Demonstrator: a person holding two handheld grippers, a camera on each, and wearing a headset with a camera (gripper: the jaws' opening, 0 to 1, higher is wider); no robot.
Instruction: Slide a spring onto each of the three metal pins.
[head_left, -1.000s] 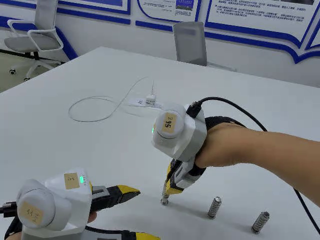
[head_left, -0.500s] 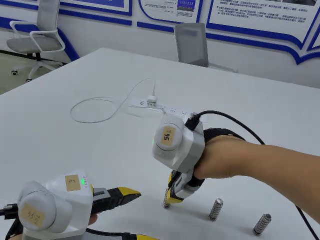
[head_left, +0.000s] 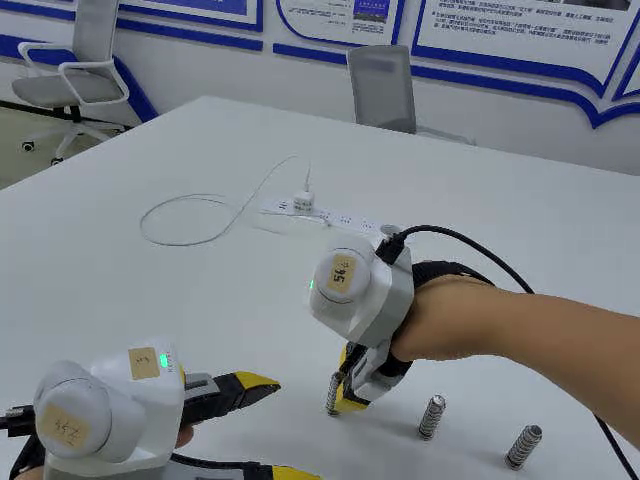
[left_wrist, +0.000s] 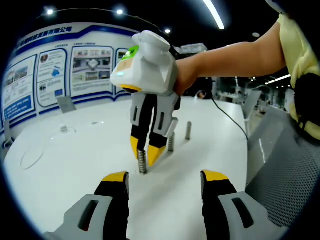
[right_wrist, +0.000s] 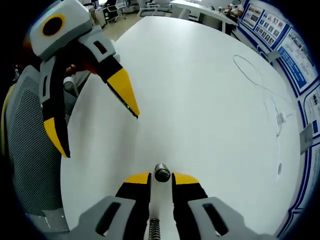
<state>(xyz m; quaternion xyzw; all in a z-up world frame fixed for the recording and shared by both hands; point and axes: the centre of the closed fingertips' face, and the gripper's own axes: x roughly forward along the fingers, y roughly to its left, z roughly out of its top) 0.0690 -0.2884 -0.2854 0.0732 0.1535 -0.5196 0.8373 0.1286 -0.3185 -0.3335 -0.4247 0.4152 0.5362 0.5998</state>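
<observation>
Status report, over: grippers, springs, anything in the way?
Right gripper shut on the spring, upright on the table. Left gripper open, held apart. Two more springs stand beside. Nothing blocking.

Bright coiled metal spring (left_wrist: 142, 162), smooth matt white table (head_left: 150, 300), glossy white plastic shell on right claw (head_left: 344, 397)

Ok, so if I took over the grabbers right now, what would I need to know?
Right gripper: closed around a coiled metal spring on the leftmost upright metal pin, as the head view shows it, on the white table.
Left gripper: open, holding nothing, hovering low nearby.
Done: the middle pin and the far-right pin each wear a spring.
Left: probably push this last spring fully down, then let go. I cannot tell whether it has reached the bottom.
</observation>
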